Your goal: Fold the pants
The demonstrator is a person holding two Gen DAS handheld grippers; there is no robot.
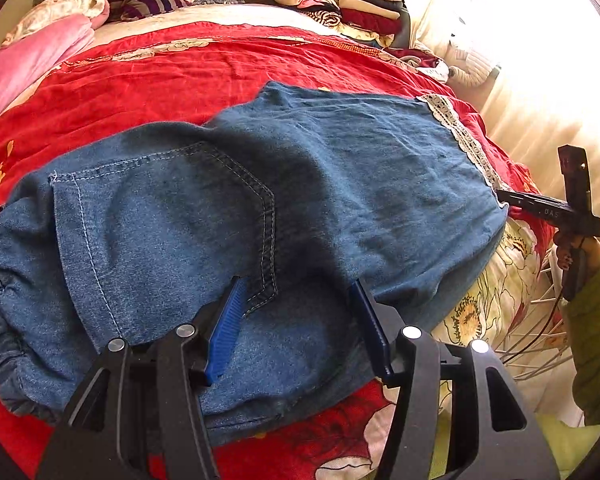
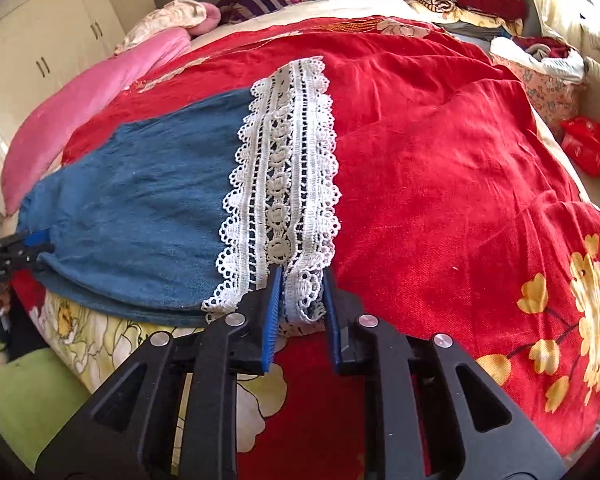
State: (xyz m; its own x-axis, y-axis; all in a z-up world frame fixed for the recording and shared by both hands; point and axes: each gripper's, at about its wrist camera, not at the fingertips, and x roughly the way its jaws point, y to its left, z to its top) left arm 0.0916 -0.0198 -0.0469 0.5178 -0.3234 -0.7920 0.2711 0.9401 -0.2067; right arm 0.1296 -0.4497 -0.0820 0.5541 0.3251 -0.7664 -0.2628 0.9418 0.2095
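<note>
Blue denim pants [image 1: 236, 216] with a white lace hem [image 1: 460, 140] lie flat on the red bedspread [image 1: 160, 76], one leg folded over the other, elastic waist at the left. My left gripper [image 1: 298, 284] is open, its blue pads over the seat of the pants near the back pocket. My right gripper [image 2: 300, 270] has its jaws partly closed around the near corner of the lace hem [image 2: 288, 168], with lace between the pads. The right gripper also shows in the left wrist view [image 1: 504, 196] at the hem corner. The pants [image 2: 140, 208] stretch to the left in the right wrist view.
A pink blanket [image 1: 28, 60] and pillows lie at the bed's far left. Stacks of folded clothes [image 1: 340, 0] sit at the far right corner. The bed's near edge shows a floral sheet [image 1: 500, 288]. A red bag [image 2: 586, 144] lies at the right.
</note>
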